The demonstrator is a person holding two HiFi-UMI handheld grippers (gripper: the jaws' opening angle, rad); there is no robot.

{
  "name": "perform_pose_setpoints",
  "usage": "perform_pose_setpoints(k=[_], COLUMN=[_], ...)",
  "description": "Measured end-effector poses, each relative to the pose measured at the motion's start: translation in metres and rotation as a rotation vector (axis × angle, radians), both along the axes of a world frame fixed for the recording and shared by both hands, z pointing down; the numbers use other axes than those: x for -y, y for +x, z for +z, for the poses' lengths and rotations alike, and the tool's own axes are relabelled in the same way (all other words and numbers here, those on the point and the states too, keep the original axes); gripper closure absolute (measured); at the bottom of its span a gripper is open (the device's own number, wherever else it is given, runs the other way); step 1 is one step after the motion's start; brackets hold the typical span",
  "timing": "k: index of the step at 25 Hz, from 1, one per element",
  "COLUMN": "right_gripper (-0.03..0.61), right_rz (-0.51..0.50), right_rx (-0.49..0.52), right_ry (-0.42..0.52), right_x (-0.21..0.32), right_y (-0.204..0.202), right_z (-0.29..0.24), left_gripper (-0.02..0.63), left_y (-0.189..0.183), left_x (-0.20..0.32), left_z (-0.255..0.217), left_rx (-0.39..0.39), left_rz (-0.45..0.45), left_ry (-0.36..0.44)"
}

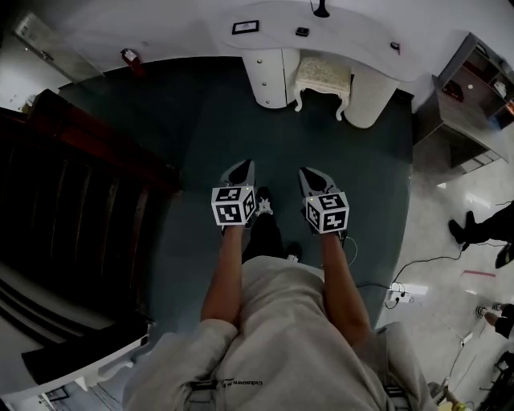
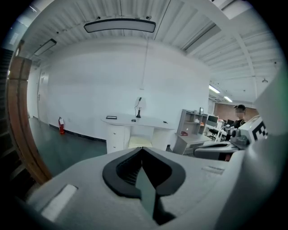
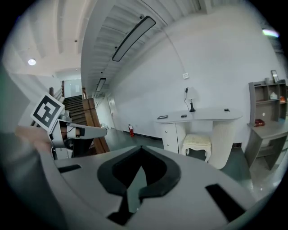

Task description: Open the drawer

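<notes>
1. One white desk [image 1: 353, 40] with a curved top stood against the far wall, and I took it as the reference for every entry below
2. One drawer stack [image 1: 269, 78] filled the desk's left pedestal as I faced it. Its fronts sat flush and shut, and neither of my tools touched them
3. One cushioned stool [image 1: 324, 76] was tucked into the desk's knee space, just beside the drawer stack
4. One black lamp [image 1: 321, 10] stood upright on the desk top, close to the wall
5. My left gripper [image 1: 239, 166] was held well short of the desk, over the green floor [image 1: 201, 120], and pointed toward the drawer side. Its jaws were pressed together with nothing between them
6. My right gripper [image 1: 314, 172] was equally far from the desk, roughly in line with the stool. Its jaws were likewise closed tip to tip and empty
7. One red fire extinguisher [image 1: 130, 58] sat on the floor by the wall, well apart from the desk on its left
8. One grey shelf unit [image 1: 470, 88] stood near the desk's right end
9. One dark wooden staircase [image 1: 72, 185] ran further left of the desk, on my side of the room
</notes>
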State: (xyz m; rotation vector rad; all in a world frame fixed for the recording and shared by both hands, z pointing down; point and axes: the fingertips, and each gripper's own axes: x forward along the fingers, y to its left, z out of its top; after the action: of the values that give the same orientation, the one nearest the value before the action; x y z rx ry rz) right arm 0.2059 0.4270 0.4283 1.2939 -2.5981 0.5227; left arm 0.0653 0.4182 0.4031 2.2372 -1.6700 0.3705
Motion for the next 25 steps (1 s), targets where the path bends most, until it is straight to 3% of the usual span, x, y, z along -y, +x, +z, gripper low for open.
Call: perform_pose_setpoints(k=[10,18,25], right_gripper=[0.561,0.560,0.561], right_rz=[0.078,0.107,0.100], right_rx=[0.057,-0.027,0.014], right_ry=[-0.023,-0.060,-0.131], right_x=[0.042,0.087,0.144], right_y=[0.036,0.030,0.006], right_z=[-0.005,0.022,0.035], left_gripper=[0.603,0.603,0.604], left_y=[0.031,0.021,-0.003], left_x=[0.050,0.103,0.157], left_z=[0.000,0.016,0.022], left_rx=[-0.014,-0.019,-0.035], left_rz=[0.073,0.077,0.064], left_ry=[0.014,-0.008,-0.022])
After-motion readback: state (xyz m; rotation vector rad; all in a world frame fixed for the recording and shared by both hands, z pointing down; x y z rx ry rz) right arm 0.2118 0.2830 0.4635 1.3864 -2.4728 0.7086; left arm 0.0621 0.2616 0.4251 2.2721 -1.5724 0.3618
